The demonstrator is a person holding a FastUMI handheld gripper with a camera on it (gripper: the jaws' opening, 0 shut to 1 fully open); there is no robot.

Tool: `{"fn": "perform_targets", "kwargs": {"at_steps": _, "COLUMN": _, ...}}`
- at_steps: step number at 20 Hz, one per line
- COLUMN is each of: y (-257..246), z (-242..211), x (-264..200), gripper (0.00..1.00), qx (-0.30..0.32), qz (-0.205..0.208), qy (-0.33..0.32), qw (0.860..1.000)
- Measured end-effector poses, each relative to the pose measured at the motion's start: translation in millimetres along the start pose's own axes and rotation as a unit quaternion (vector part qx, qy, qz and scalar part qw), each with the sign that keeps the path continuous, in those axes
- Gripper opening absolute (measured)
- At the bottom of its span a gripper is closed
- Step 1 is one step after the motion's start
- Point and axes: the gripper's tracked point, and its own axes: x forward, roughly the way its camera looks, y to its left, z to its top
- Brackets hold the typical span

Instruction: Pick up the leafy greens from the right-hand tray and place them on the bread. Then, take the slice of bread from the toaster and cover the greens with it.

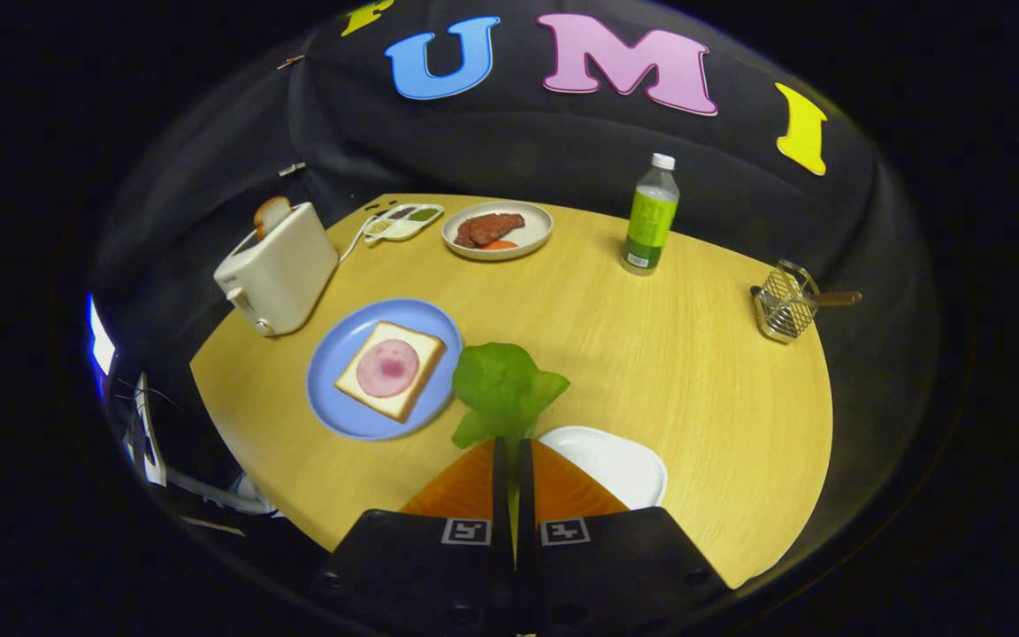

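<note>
Greens [504, 382] hang pinched at the stem between the nearly closed tongs [513, 453], just right of the blue plate [339, 411]. They look light, soft and easily torn, so the stem seems the safest hold. One bread slice [392, 370] with ham lies on that plate; one more stands in the toaster [278, 268] behind it.

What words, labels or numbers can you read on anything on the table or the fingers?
Nothing can be read.
Bottle: green label, print too small to read.
Toaster: small mark low on its side, too blurred.
Fingers: square black-and-white markers at their base, patterns, not words. They are shut on the greens.
</note>
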Motion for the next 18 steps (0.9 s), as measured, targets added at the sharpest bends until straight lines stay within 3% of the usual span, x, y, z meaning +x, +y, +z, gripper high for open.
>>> {"fn": "perform_targets", "kwargs": {"at_steps": 8, "y": 104.1, "z": 46.0, "x": 49.9, "gripper": 0.06, "qx": -0.032, "qz": 0.053, "qy": -0.009, "qw": 0.998}}
{"fn": "perform_targets", "kwargs": {"at_steps": 15, "y": 132.5, "z": 47.1, "x": 95.9, "gripper": 0.06, "qx": -0.034, "qz": 0.052, "qy": 0.015, "qw": 0.998}}
{"fn": "perform_targets", "kwargs": {"at_steps": 17, "y": 134.0, "z": 47.3, "x": 103.5, "gripper": 0.11, "qx": -0.034, "qz": 0.049, "qy": 0.015, "qw": 0.998}}
{"fn": "perform_targets", "kwargs": {"at_steps": 18, "y": 129.9, "z": 49.3, "x": 104.9, "gripper": 0.27, "qx": -0.034, "qz": 0.039, "qy": 0.014, "qw": 0.999}}
